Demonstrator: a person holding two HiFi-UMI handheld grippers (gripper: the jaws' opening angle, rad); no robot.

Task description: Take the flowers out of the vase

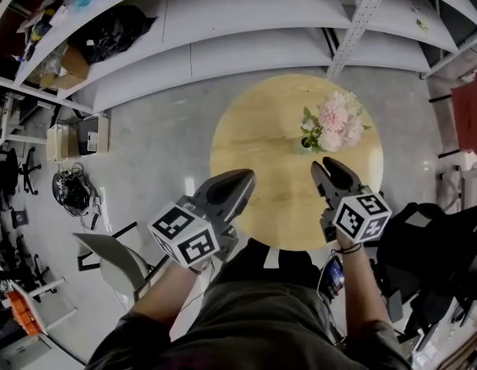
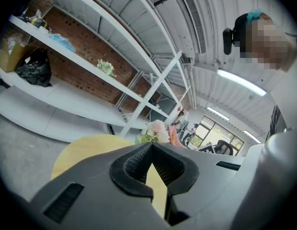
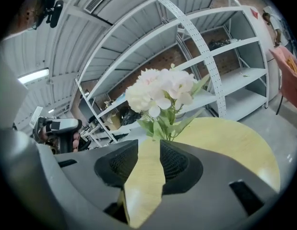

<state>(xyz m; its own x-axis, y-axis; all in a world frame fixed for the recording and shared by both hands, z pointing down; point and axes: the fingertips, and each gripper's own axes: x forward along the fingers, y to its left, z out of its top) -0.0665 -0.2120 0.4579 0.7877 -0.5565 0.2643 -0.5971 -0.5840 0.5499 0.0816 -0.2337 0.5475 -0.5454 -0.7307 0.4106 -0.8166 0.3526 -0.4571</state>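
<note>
A bunch of pale pink flowers (image 1: 335, 120) with green leaves stands in a small vase (image 1: 306, 142) on the right half of a round wooden table (image 1: 261, 137). My right gripper (image 1: 325, 164) hovers just short of the vase, open, with only tabletop showing between its jaws. In the right gripper view the flowers (image 3: 161, 92) rise straight ahead of that gripper (image 3: 149, 146), and its jaws hide the vase. My left gripper (image 1: 243, 180) is over the table's near left edge, shut and empty. The left gripper view shows its tips touching (image 2: 151, 145), with the flowers (image 2: 155, 131) beyond.
Long white shelving (image 1: 223, 29) runs behind the table. A grey chair (image 1: 115, 262) stands at the lower left, boxes and cables (image 1: 82, 136) lie on the floor at left, and a black bag (image 1: 435, 245) sits at the right.
</note>
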